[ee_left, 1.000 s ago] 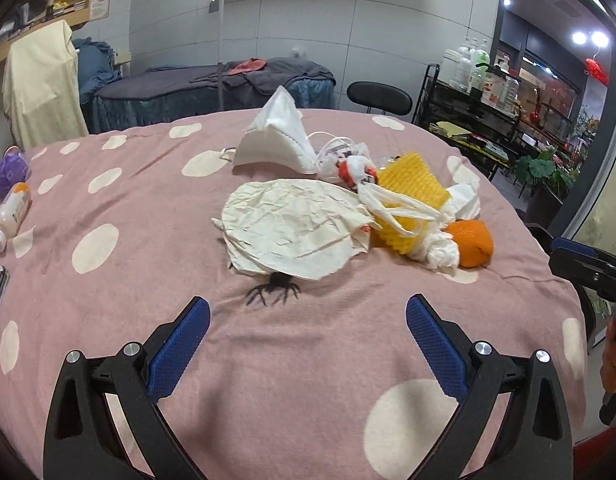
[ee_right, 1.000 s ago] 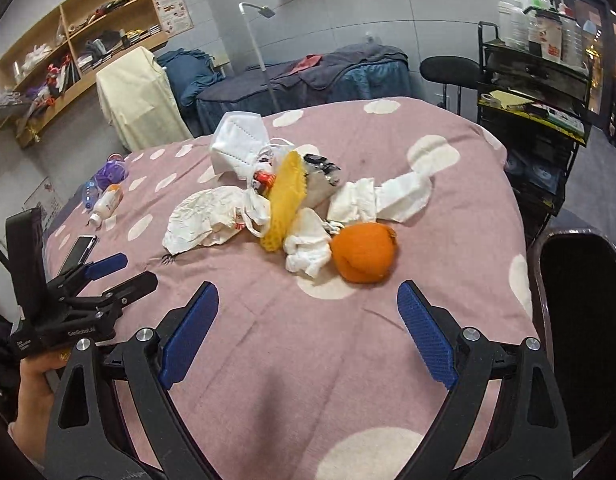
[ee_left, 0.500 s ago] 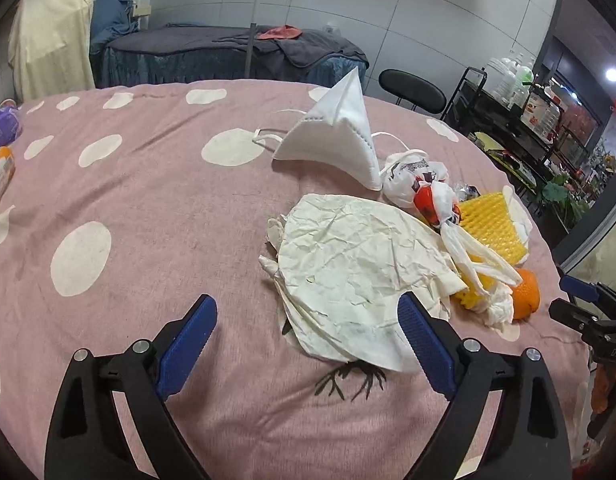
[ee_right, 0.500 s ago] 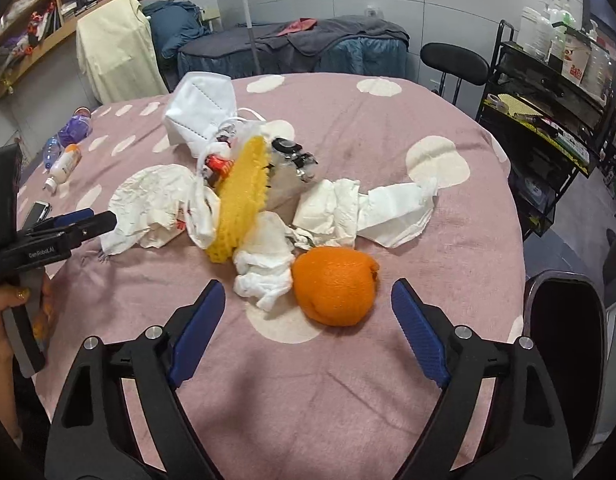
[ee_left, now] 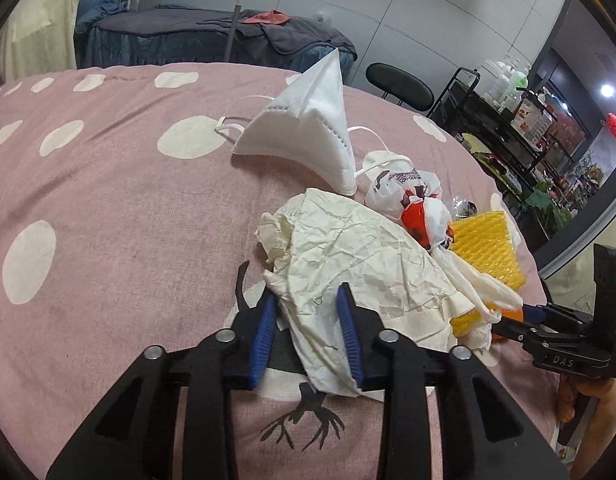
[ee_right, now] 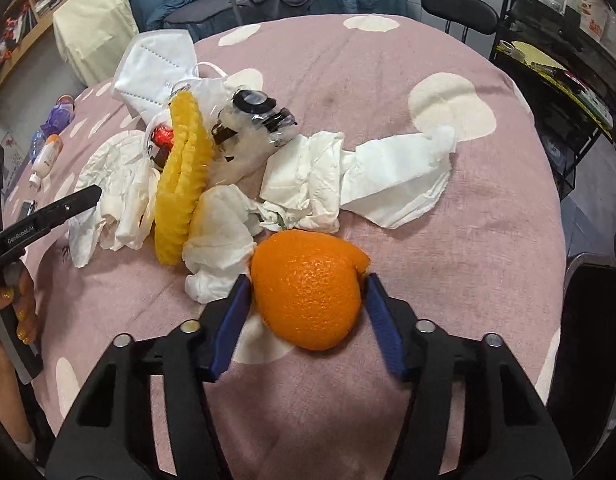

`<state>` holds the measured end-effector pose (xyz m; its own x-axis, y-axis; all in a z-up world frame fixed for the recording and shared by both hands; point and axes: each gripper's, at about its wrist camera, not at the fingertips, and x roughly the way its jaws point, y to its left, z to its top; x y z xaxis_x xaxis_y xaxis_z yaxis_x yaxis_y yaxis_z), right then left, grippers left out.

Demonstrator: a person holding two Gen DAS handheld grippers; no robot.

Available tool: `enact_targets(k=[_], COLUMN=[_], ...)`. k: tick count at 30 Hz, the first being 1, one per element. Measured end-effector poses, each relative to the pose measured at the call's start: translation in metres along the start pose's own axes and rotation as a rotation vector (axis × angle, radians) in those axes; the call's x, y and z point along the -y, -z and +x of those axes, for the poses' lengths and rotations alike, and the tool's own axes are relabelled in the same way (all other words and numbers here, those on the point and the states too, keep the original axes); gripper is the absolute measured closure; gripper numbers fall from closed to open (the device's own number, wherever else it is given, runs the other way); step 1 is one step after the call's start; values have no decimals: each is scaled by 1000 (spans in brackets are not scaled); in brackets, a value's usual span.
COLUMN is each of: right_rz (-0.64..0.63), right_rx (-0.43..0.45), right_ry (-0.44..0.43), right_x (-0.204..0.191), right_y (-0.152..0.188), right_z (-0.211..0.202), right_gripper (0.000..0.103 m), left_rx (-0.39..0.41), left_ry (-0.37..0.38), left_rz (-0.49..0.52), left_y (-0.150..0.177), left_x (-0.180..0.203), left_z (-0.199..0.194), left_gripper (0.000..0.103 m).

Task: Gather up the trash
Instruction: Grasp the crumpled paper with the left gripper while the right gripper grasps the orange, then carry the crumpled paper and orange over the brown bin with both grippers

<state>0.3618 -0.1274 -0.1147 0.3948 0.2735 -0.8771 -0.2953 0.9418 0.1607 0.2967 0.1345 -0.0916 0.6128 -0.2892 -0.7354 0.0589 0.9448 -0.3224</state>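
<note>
Left wrist view: the left tool [ee_left: 308,328] is closing on the crumpled paper [ee_left: 360,256] on the table [ee_left: 108,208] — a corner might tear. The right tool [ee_right: 306,316] is closing round the orange [ee_right: 308,288] — it could roll free.

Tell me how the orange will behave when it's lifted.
The orange looks round, so it may roll if released. A peel flap at its upper right suggests a hollow, squashy rind. The right gripper jaws are closing around it.
</note>
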Motion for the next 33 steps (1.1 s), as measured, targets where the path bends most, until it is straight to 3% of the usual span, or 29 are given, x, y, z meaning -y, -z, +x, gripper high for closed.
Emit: enact_targets(k=[5, 8, 22, 33], right_rz=[-23, -18, 39, 100], right_rx=[25, 41, 200, 296], right_ry=[-3, -18, -55, -57], right_x=[-6, -5, 9, 30], right_y=[7, 17, 63, 99], right_z=[-9, -21, -94, -133], right_gripper=[69, 73, 74, 74], left_rx=[35, 61, 228, 287], left_ry=[17, 20, 30, 75], left_rz=[-16, -13, 7, 32], left_y=[5, 11, 41, 64], left_x=[-1, 3, 36, 67], left_z=[-15, -25, -99, -129], left_gripper=[87, 89, 90, 90])
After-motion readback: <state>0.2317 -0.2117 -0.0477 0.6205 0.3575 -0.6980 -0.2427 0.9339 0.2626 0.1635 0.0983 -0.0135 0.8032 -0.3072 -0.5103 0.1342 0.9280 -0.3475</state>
